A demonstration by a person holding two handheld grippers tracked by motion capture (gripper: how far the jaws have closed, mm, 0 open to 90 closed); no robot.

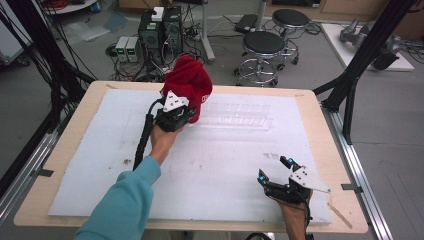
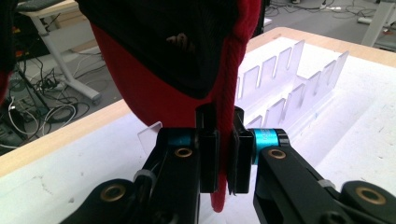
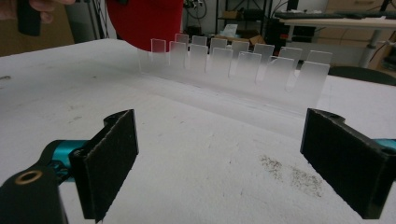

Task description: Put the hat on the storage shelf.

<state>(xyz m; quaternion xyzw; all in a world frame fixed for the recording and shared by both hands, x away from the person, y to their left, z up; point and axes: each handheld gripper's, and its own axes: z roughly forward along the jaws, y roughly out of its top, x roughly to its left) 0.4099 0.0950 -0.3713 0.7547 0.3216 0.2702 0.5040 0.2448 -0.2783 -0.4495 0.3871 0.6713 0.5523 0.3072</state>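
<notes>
Your left gripper clamps the red hat just left of the clear slotted rack; right gripper idles open.

A lab — computer towers, tangled cables, stools.

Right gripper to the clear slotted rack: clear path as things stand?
Probably yes. The right gripper is open and empty, with bare white mat between it and the clear slotted rack. The left gripper, shut on the red cloth, hangs at the rack's far-left end.
</notes>
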